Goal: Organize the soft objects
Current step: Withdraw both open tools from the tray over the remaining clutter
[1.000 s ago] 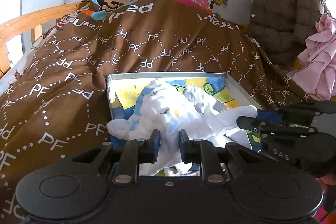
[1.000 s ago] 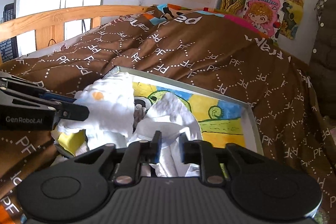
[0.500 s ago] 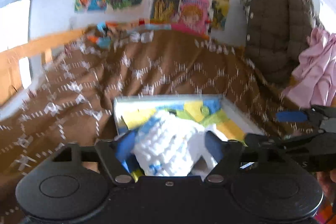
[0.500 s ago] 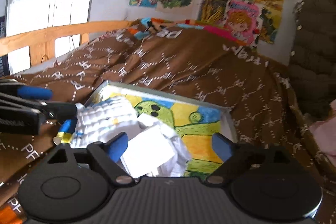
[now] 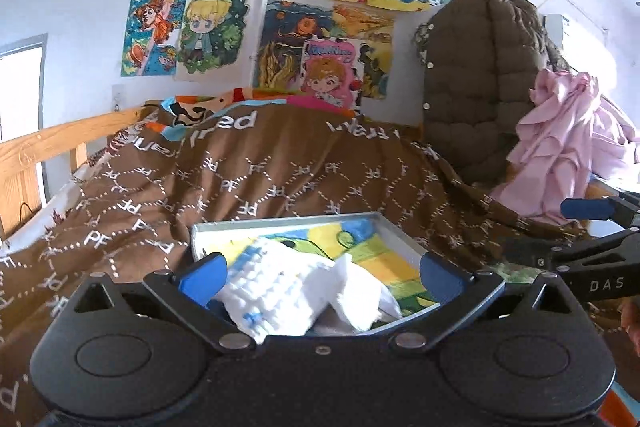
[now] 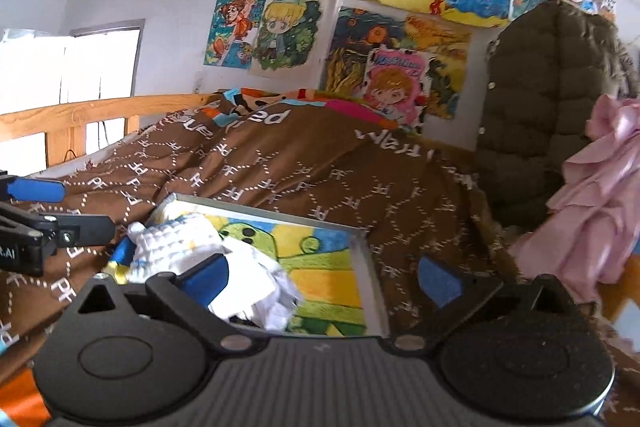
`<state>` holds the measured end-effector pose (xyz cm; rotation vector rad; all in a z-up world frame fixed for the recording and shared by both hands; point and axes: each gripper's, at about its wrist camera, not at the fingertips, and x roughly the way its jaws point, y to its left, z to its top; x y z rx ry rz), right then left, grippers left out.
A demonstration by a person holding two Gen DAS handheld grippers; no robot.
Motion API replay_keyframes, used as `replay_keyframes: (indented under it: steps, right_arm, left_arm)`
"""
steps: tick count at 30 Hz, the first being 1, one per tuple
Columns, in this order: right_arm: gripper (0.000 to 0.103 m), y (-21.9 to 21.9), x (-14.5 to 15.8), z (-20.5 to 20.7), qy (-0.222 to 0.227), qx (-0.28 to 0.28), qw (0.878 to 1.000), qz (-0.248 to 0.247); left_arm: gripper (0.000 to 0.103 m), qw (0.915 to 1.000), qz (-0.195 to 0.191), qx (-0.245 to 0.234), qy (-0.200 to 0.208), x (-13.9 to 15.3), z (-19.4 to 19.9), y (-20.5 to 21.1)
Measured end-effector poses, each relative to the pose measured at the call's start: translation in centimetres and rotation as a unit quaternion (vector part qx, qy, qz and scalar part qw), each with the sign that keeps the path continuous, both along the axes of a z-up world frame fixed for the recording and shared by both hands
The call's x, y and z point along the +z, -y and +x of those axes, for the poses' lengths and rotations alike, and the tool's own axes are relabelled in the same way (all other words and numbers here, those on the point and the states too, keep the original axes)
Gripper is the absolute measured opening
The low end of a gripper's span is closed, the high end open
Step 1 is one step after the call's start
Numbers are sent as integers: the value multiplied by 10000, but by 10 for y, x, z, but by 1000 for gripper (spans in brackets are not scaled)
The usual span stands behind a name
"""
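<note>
A shallow grey-rimmed tray with a painted bottom lies on the brown quilt. In it rest a white knitted cloth with blue trim and a plain white cloth. My left gripper hangs just above and behind them. Its jaws are opening wide, and the pads touch neither cloth. In the right wrist view the knitted cloth and the white cloth sit at the tray's left end. My right gripper is also opening, with nothing pressed between its pads.
The brown quilt covers the bed. A wooden rail runs along the left. A dark padded jacket and a pink garment hang at the right. Drawings cover the wall behind.
Both grippers stood nearly shut on the white cloths in the tray. They have spread wide and drawn back and up, and the cloths have stayed lying in the tray.
</note>
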<state>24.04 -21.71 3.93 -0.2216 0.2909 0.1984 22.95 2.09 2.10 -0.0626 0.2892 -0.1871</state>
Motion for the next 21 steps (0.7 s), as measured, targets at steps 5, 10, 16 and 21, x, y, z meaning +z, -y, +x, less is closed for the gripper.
replay_keyframes:
  steps: [5, 10, 16, 21]
  right_arm:
    - [103, 18, 0, -26, -138, -242, 9996, 93]
    - [103, 27, -6, -44, -375, -272, 9989, 48]
    - [103, 26, -17, -64, -597, -252, 9978, -155]
    - [103, 22, -21, -74, -706, -250, 9968, -271]
  left_arm:
    - [102, 9996, 138, -239, 68, -1, -25, 11]
    - [102, 9986, 181, -452, -215, -8, -42, 15]
    - [102, 9977, 238, -499, -402, -16, -59, 15]
    - [102, 9965, 361, -550, -526, -23, -73, 15]
